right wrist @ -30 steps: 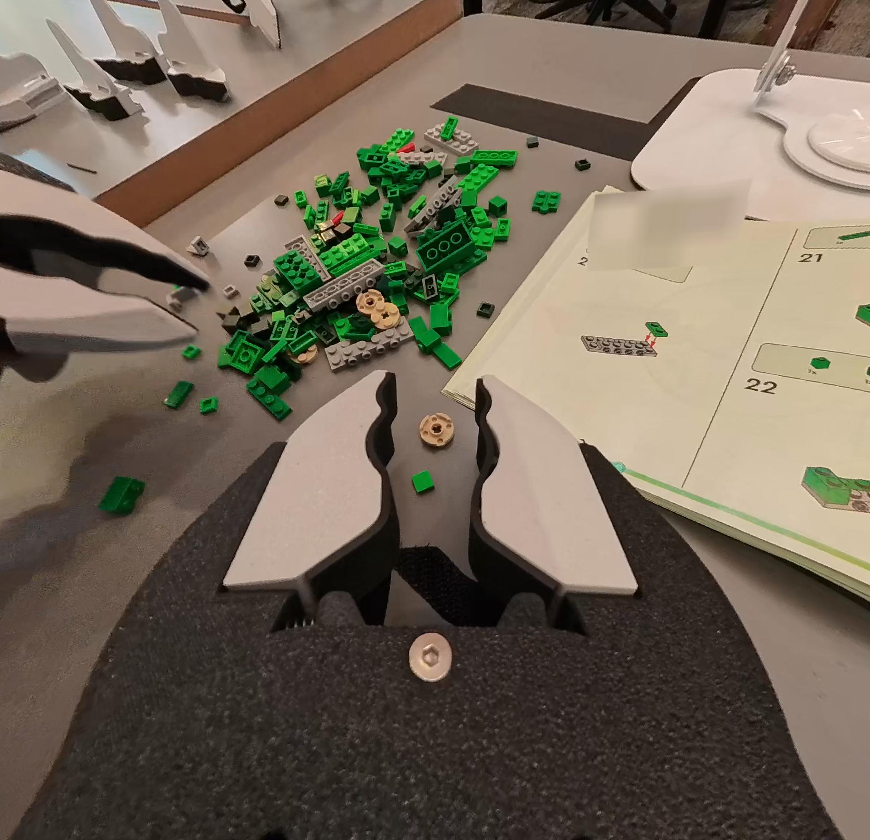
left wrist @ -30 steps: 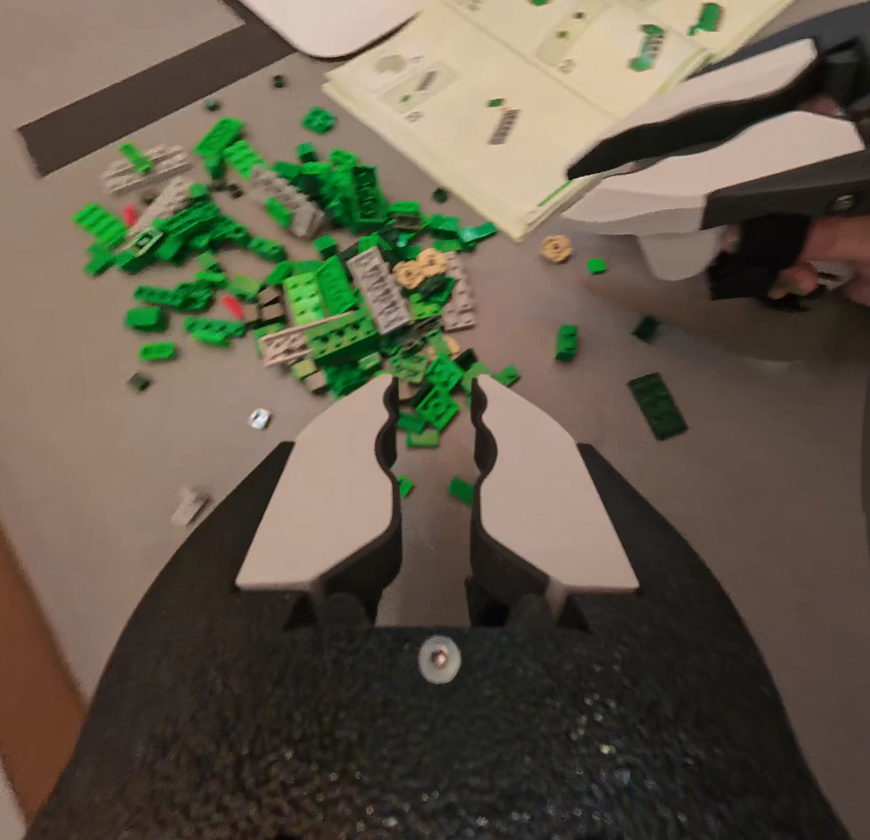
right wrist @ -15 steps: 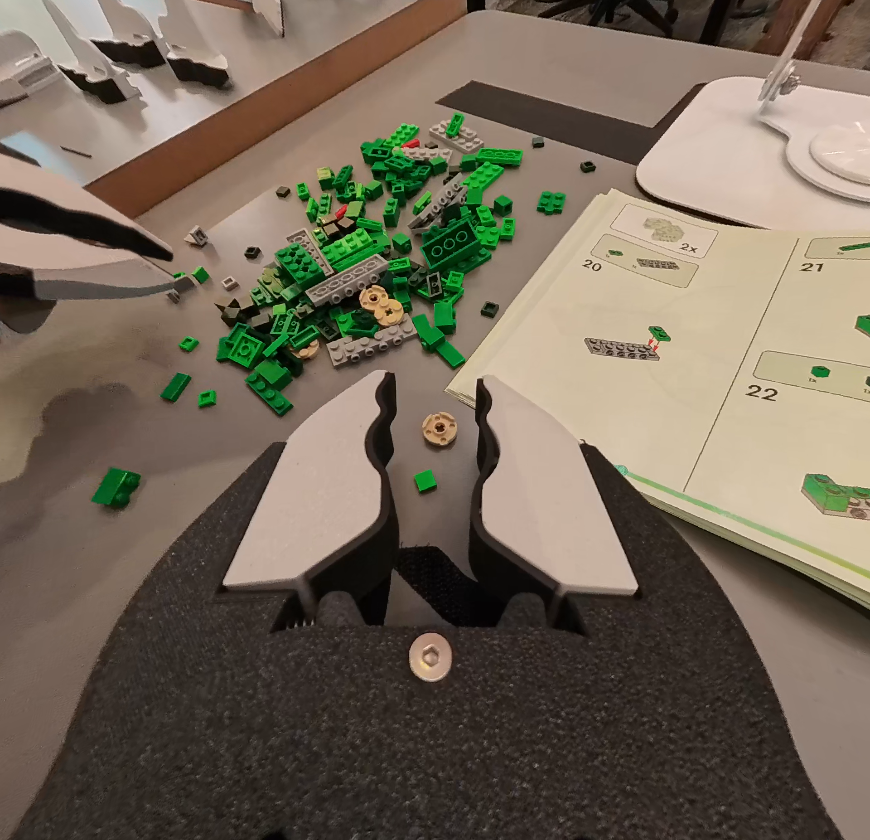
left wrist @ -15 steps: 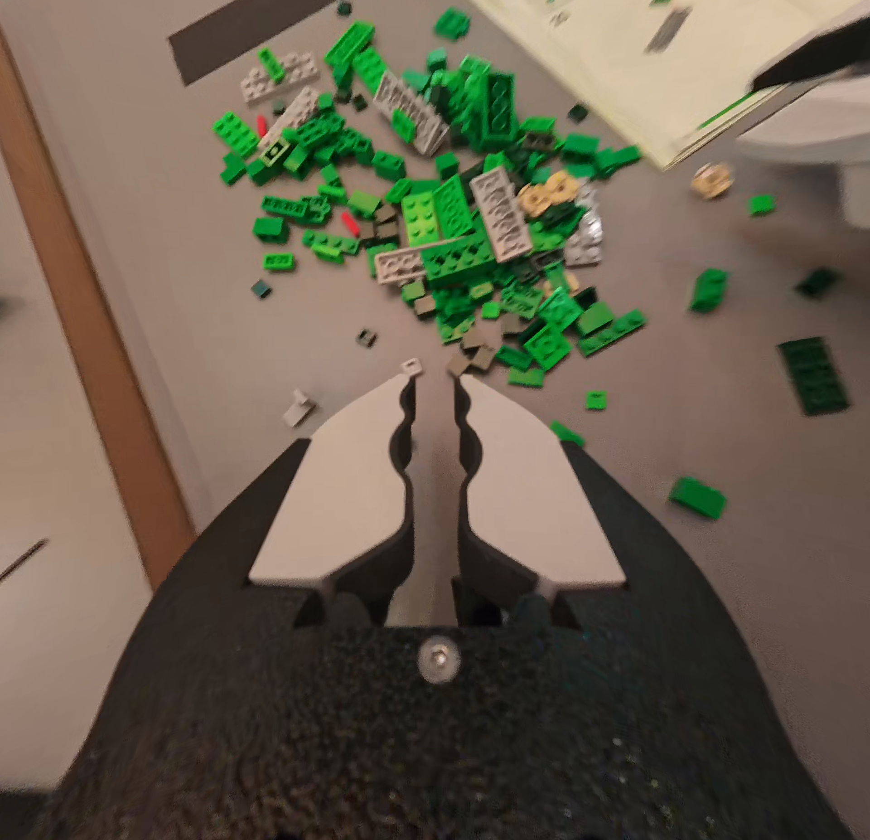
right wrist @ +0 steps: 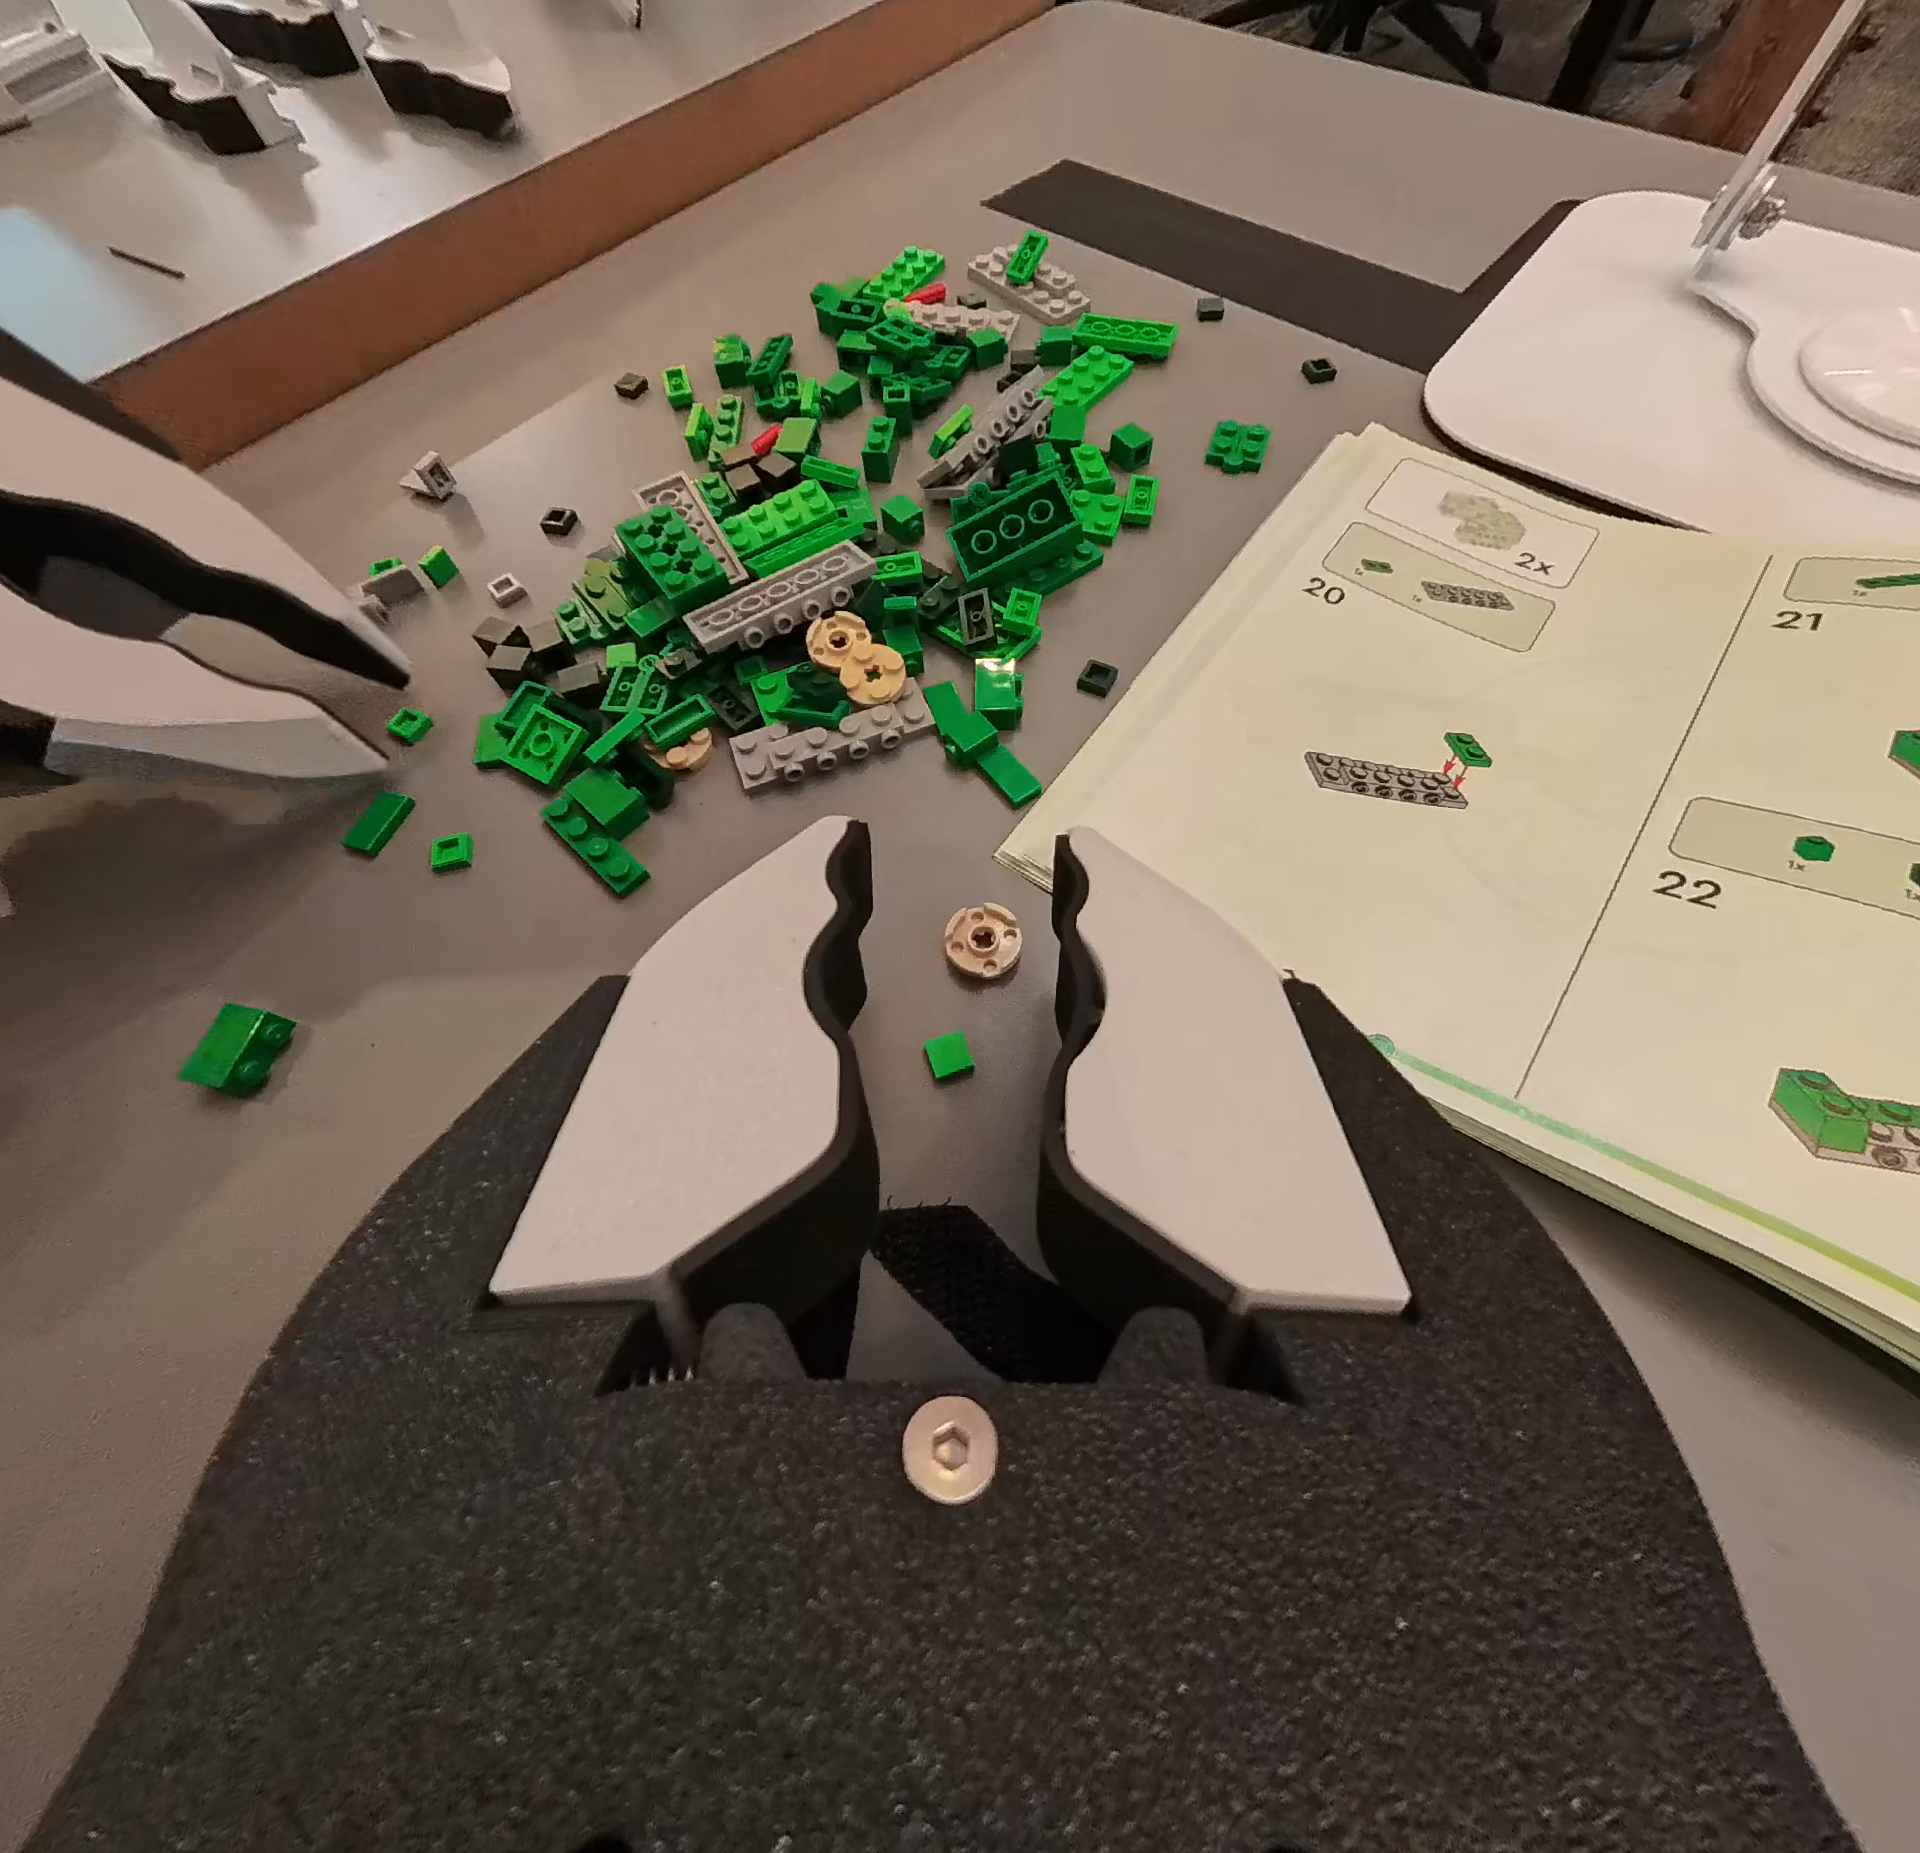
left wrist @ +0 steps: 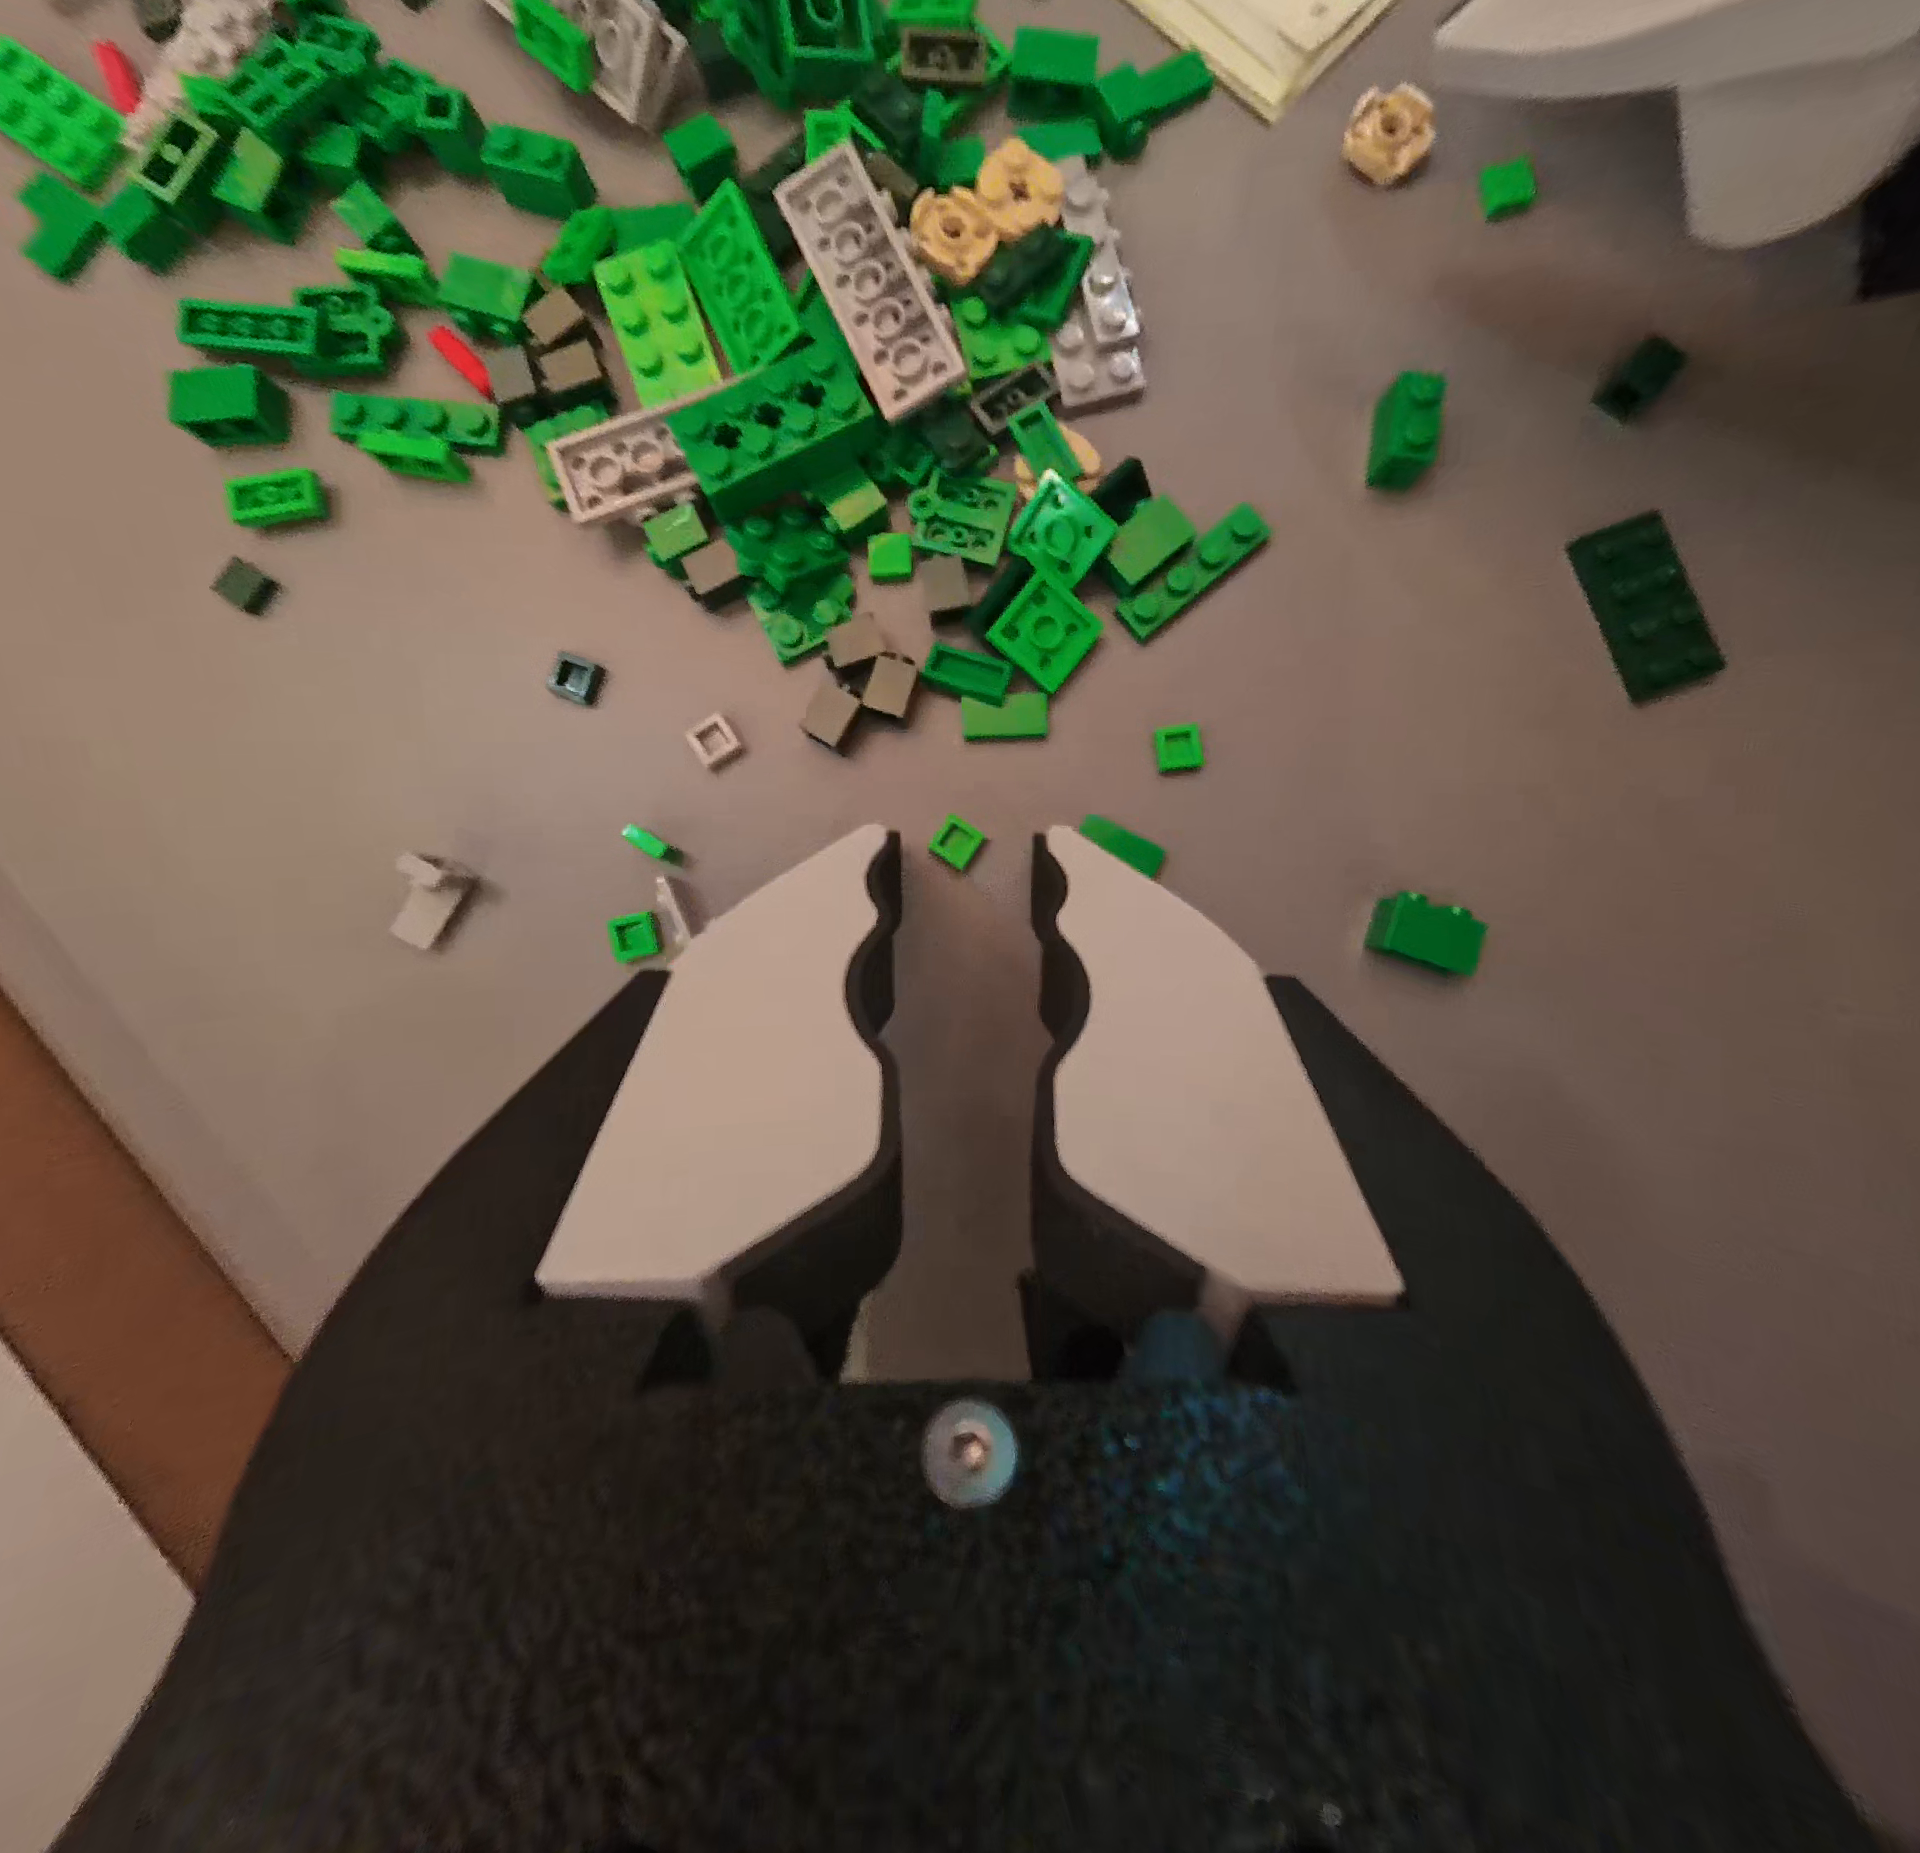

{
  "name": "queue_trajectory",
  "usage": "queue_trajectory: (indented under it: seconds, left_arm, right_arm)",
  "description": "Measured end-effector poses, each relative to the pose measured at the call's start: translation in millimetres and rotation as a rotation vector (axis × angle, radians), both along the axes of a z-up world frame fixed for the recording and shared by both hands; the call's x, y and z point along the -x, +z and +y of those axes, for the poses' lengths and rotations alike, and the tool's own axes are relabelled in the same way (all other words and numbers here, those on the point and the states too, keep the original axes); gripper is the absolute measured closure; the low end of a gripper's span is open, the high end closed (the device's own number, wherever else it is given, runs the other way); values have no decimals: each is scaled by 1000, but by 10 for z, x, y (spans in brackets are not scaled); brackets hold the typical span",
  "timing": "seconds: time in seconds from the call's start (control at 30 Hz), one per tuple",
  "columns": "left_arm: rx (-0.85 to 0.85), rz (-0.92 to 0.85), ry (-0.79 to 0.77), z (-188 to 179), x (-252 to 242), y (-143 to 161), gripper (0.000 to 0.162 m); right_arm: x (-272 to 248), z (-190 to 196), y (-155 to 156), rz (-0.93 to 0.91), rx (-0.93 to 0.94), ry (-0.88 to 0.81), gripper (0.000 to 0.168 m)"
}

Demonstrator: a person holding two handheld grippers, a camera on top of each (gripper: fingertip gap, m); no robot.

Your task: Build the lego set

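Note:
A pile of green, grey and tan lego pieces [left wrist: 790,349] lies on the grey table; it also shows in the right wrist view [right wrist: 831,577]. My left gripper [left wrist: 964,853] is open and empty, low at the pile's near edge, with a small green square tile [left wrist: 957,842] between its tips. It shows at the left of the right wrist view [right wrist: 374,702]. My right gripper [right wrist: 961,842] is open and empty, above a tan round plate [right wrist: 982,939] and a small green tile [right wrist: 948,1056]. The open instruction booklet [right wrist: 1538,764] lies at right.
A dark green plate [left wrist: 1645,606] and loose green bricks [left wrist: 1425,933] lie right of the pile. A white stand base [right wrist: 1662,349] is at the back right. A second table with spare gripper fingers [right wrist: 260,68] stands beyond the brown table edge [right wrist: 520,245]. My right gripper's tips are some 9 cm from the dark green plate [left wrist: 1645,606].
My left gripper has moved back and lower toward the pile's near edge, narrowed, then opened a little again. The right gripper has barely moved.

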State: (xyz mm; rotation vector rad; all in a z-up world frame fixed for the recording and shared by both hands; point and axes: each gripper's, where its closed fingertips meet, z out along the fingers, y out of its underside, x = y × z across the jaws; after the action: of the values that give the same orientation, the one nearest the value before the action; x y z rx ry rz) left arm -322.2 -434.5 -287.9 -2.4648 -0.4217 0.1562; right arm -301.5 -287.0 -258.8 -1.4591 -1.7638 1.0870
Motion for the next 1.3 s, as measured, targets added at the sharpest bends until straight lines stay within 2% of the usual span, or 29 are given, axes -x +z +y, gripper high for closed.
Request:
queue_trajectory:
  seconds: [0.2, 0.33, 0.5, 0.77, 1.03, 1.17, 1.3]
  left_arm:
    - [-112, 10, 56, -47, 94, 135, 137]
    - [-70, 83, 174, -270, 289, 159, 134]
    - [-153, 128, 262, -392, 439, 297, 134]
    - [-40, 103, 201, -314, 379, 76, 135]
    - [-63, 50, 158, -198, 295, 39, 136]
    - [-106, 7, 52, -9, 129, 101, 135]
    - [-99, 59, -68, 266, 249, 241, 131]
  right_arm:
    - [-2, -7, -4, -1, -8, 4, 136]
    - [-2, -11, -5, -3, -10, 6, 136]
    - [-4, -16, -4, -1, -16, 8, 136]
    - [-6, -21, -7, 0, -24, 10, 135]
    - [-7, -26, -11, -2, -28, 12, 135]
    - [-7, -31, -15, -3, -39, 14, 135]
    - [-5, -46, -27, -8, -57, 21, 135]
